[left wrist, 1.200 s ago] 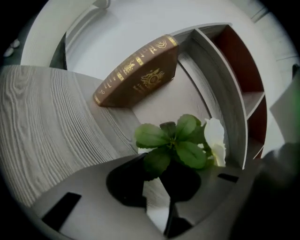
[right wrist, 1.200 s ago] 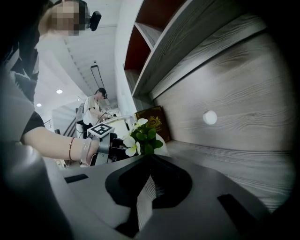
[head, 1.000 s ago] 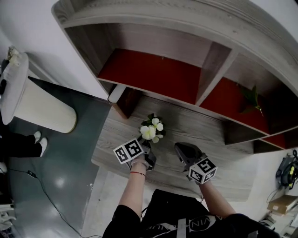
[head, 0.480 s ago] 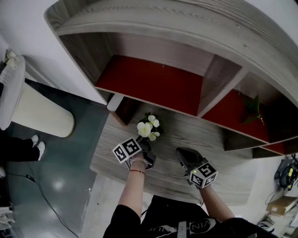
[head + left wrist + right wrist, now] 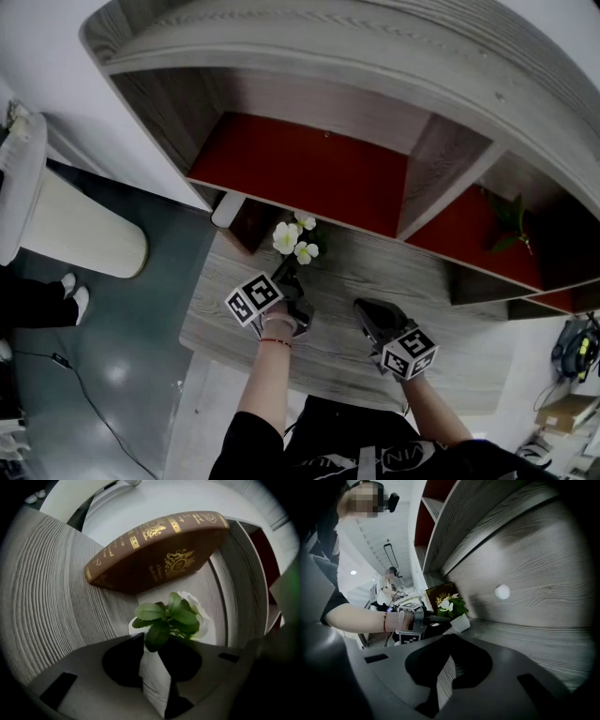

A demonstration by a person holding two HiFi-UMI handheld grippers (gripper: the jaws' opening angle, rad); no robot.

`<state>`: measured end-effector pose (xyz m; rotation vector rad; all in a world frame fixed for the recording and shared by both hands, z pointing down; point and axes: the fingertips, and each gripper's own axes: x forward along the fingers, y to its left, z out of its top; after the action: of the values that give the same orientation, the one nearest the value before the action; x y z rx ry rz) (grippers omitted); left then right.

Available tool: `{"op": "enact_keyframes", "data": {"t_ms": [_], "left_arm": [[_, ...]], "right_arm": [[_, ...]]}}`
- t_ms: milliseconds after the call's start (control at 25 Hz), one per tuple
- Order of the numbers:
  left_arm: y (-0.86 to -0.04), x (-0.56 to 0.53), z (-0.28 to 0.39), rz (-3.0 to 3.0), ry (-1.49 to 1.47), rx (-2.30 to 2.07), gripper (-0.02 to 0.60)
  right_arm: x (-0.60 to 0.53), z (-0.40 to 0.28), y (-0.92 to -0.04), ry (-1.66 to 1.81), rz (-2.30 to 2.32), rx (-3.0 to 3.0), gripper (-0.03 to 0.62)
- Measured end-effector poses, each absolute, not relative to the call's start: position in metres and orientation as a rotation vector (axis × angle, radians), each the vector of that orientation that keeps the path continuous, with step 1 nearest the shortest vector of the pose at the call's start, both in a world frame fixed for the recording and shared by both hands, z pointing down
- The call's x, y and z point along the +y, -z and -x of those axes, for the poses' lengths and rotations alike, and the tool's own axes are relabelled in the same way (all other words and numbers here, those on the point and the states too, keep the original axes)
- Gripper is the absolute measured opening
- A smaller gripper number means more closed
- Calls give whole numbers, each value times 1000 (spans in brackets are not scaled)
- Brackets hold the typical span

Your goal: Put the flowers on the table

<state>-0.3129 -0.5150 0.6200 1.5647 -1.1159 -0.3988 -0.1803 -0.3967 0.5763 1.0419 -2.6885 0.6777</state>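
3 white blooms with green leaves make up the flowers (image 5: 293,239), in a small white pot (image 5: 154,681). Left gripper (image 5: 284,274) jaws clamp the pot at the table's (image 5: 450,366) back-left corner, beside a brown book (image 5: 154,555). Right gripper (image 5: 367,314) jaws together, empty.

Looks like an office or showroom: grey wooden shelving (image 5: 328,56) with red backs fills the frame's top, glossy floor (image 5: 122,356) lower left.
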Motion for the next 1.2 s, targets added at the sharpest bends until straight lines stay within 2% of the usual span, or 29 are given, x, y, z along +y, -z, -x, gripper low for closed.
{"op": "enact_keyframes", "data": {"t_ms": [320, 920, 1040, 1200], "left_arm": [[-617, -514, 316, -1524, 455, -1116, 106], [-610, -495, 324, -1556, 437, -1115, 106], [-607, -487, 321, -1627, 359, -1130, 92], [-601, -474, 318, -1708, 285, -1152, 38]], "right_arm": [[-397, 181, -576, -684, -1037, -2696, 11], [-391, 188, -572, -667, -1024, -2709, 11], [-391, 187, -568, -654, -1032, -2717, 11], [-388, 186, -562, -635, -1038, -2728, 11]]}}
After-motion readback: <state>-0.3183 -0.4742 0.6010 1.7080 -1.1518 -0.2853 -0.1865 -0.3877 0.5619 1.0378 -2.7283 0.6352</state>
